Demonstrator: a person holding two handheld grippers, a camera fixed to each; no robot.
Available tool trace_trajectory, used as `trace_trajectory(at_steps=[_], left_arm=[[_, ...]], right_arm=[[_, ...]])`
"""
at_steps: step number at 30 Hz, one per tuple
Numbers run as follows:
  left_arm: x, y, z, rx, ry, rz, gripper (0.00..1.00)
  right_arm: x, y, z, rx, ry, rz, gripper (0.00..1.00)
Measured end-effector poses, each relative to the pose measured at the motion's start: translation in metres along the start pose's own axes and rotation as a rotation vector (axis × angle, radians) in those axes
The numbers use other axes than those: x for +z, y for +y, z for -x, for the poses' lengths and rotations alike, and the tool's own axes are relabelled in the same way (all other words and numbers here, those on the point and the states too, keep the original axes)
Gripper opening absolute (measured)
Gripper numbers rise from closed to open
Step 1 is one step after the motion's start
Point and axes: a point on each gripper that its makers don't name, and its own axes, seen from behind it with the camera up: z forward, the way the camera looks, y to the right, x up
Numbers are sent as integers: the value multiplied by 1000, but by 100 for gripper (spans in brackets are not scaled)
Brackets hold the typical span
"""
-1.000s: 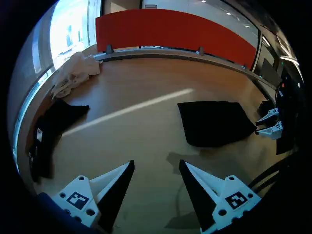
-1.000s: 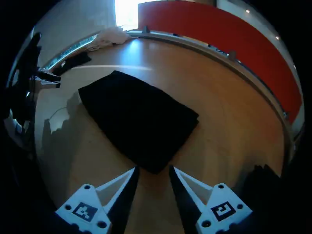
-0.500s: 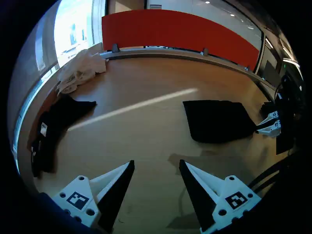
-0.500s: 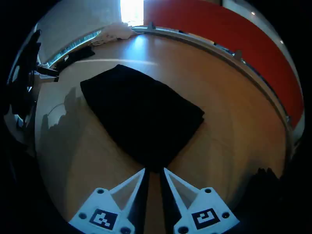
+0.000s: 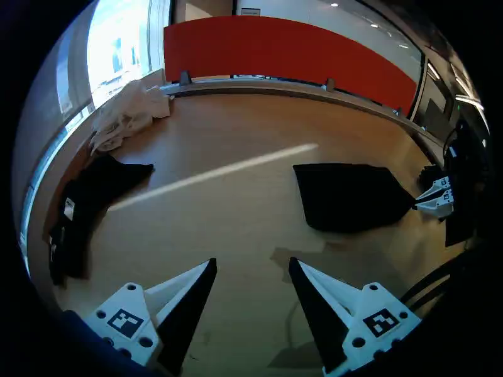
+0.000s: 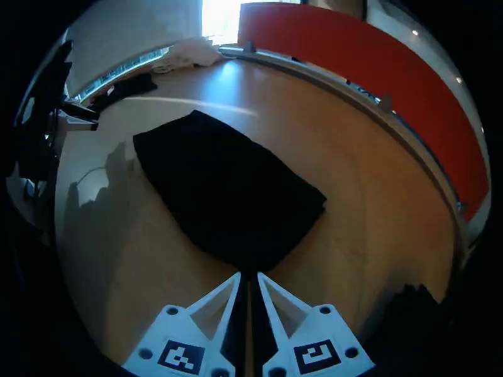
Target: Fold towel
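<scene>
A black towel [image 5: 349, 196] lies flat on the wooden table [image 5: 239, 144], right of centre in the left gripper view. Its right corner is drawn to a point at my right gripper [image 5: 434, 202]. In the right gripper view the towel [image 6: 232, 188] spreads ahead, and my right gripper [image 6: 249, 278] is shut on its near corner, the fingers almost touching. My left gripper [image 5: 251, 267] hovers open over bare wood, well left of the towel, with nothing between its fingers. It appears far left in the right gripper view as the left gripper [image 6: 78, 116].
A heap of white cloth [image 5: 129, 110] sits at the table's far left corner, and a black garment [image 5: 88, 195] lies along the left edge. A red partition [image 5: 283, 50] runs behind the table. Another dark cloth [image 6: 415, 301] lies near my right gripper.
My right gripper has closed from open onto the towel's near corner, which now pulls to a point. The left gripper has hardly moved and stays open.
</scene>
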Motion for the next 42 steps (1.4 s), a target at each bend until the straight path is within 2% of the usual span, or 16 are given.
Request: trace_trajectory(at_steps=[6,21,30,42], left_arm=[[0,-1,0,-9,5,4,85],[-4,-4,-5,-38,28,12,85],[-7,-4,-6,-52,40,19,85],[-12,-6,-7,-65,50,28,85]], right_arm=[[-8,-2,-24,-51,11,6,2],[-25,-7,-117,-191,109,10,2],[-19,-21,-160,-260,144,-10,2],[-4,-42,-180,-324,132,-57,2]])
